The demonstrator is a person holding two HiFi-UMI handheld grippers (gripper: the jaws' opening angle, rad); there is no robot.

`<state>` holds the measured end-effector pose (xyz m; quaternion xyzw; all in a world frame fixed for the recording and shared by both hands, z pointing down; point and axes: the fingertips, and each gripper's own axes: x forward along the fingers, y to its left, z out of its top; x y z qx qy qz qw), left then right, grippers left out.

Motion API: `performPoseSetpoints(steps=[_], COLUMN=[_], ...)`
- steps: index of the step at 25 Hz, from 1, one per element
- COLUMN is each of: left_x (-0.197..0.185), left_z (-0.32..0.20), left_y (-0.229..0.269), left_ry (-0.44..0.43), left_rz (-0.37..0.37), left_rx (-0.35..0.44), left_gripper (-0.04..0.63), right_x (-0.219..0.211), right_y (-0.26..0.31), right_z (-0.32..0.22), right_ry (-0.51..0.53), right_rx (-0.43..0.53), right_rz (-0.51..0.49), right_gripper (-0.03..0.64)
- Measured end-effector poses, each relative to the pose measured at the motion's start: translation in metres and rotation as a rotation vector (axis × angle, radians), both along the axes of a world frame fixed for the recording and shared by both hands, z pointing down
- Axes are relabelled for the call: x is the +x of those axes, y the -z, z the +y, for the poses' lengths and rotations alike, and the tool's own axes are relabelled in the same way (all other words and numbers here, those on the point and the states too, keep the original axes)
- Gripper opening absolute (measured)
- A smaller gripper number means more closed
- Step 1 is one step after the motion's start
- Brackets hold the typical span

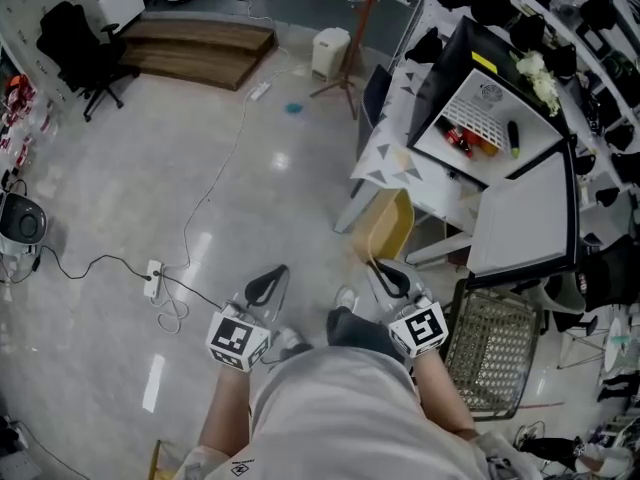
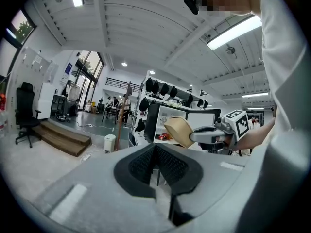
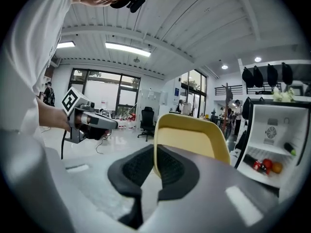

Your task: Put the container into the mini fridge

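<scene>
My right gripper is shut on the rim of a yellow container, holding it up in front of me. In the right gripper view the container's wall sits pinched between the pads of that gripper. The mini fridge stands to the right with its door swung open, red and orange items on its shelf. My left gripper hangs beside the right one, shut with nothing in it. From the left gripper view the container shows ahead of the fridge.
A wire basket sits on the floor under the fridge door. A table with a patterned top stands left of the fridge. A power strip and cables lie on the floor to the left. A white bin, a wooden platform and an office chair stand farther off.
</scene>
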<state>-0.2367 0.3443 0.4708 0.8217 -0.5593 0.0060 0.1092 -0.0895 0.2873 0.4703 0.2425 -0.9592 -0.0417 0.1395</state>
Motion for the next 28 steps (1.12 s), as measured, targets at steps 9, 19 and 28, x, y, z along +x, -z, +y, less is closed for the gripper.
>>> performPoseSetpoints(steps=[9, 19, 28], left_x=[-0.009, 0.010, 0.062], left_z=[-0.060, -0.195, -0.304], left_y=[-0.014, 0.000, 0.003], left_ry=[0.002, 0.009, -0.018], left_rz=[-0.031, -0.052, -0.058], left_rx=[-0.048, -0.050, -0.060], left_gripper=[0.009, 0.009, 0.009], right_x=[-0.011, 0.007, 0.059], right_y=[-0.018, -0.006, -0.006], right_z=[-0.066, -0.205, -0.306], right_ry=[-0.001, 0.006, -0.021], right_rx=[-0.025, -0.010, -0.028], right_rz=[-0.014, -0.027, -0.040], right_gripper=[0.018, 0.018, 0.018])
